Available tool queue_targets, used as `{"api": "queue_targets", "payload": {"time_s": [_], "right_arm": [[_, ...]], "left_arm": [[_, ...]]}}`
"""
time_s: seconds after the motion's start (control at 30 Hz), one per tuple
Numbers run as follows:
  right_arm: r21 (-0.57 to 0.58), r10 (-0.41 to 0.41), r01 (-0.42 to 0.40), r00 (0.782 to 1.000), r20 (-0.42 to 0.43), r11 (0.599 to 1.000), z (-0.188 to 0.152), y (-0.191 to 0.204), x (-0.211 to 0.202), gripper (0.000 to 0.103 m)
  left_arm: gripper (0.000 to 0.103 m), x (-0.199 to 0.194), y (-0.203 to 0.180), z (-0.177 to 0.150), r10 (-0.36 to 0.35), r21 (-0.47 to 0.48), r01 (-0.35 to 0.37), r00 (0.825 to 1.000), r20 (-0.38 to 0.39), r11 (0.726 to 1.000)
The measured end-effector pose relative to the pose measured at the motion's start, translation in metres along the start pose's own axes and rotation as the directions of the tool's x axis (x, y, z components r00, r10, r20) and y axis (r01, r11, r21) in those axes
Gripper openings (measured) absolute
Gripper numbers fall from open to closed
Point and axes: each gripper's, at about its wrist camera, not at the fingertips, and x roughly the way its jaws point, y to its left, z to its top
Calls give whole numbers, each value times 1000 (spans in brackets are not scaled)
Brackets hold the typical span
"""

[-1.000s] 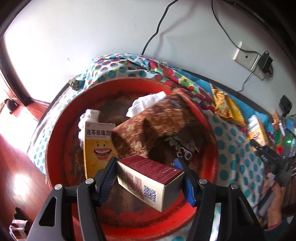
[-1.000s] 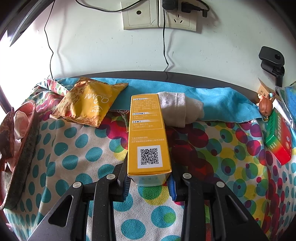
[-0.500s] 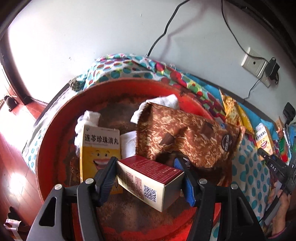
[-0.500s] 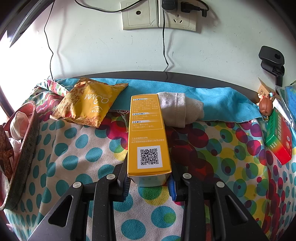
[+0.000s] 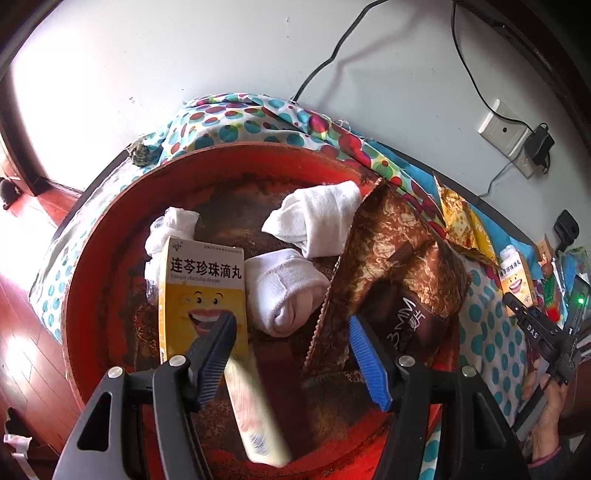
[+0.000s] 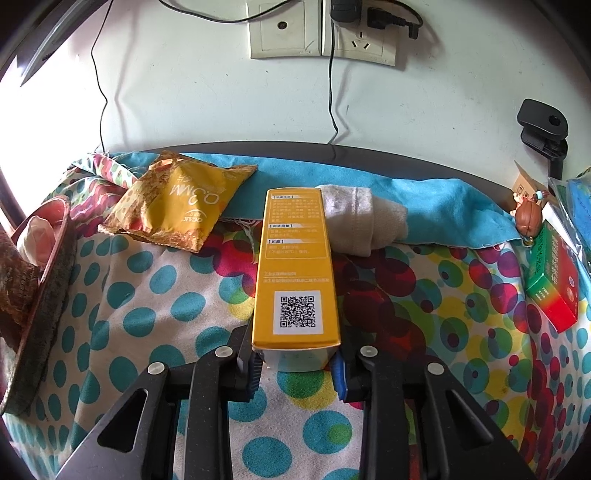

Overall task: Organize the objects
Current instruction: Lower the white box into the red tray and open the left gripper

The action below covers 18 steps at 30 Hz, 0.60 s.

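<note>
My left gripper (image 5: 291, 334) is open above the round red tray (image 5: 229, 157). A maroon-and-cream box (image 5: 255, 410) is blurred below the jaws, dropping onto the tray floor. The tray also holds a yellow smiley-face box (image 5: 201, 291), rolled white socks (image 5: 284, 301) and a brown snack bag (image 5: 399, 273). My right gripper (image 6: 297, 369) is shut on a yellow box (image 6: 295, 273) with a QR code, held over the polka-dot cloth (image 6: 147, 295).
A yellow snack bag (image 6: 181, 201), a rolled beige sock (image 6: 365, 225) and a green-and-red box (image 6: 552, 280) lie on the cloth. The red tray's rim (image 6: 44, 295) is at the left. Wall sockets (image 6: 321, 29) and cables hang behind.
My left gripper opened and let go of the maroon box, which is falling into the tray. The brown bag shifted right. The right gripper and its yellow box have not moved.
</note>
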Motion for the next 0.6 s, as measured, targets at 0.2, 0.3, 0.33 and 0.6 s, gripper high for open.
{"api": "queue_targets", "payload": {"time_s": [0.2, 0.3, 0.33, 0.6], "right_arm": [[-37, -8, 12, 996, 91, 999, -2, 5, -19, 28], [-58, -11, 19, 990, 138, 998, -3, 8, -28, 28], [-68, -4, 15, 986, 166, 998, -5, 10, -34, 28], [-96, -15, 37, 975, 220, 995, -5, 12, -47, 28]], "left_arm": [[67, -16, 6, 3, -24, 10, 24, 997, 68, 1000], [68, -22, 13, 5, -44, -21, 46, 994, 98, 999], [68, -23, 14, 5, -37, -24, 40, 994, 102, 999], [68, -16, 19, 5, 11, -15, -9, 994, 113, 1000]]}}
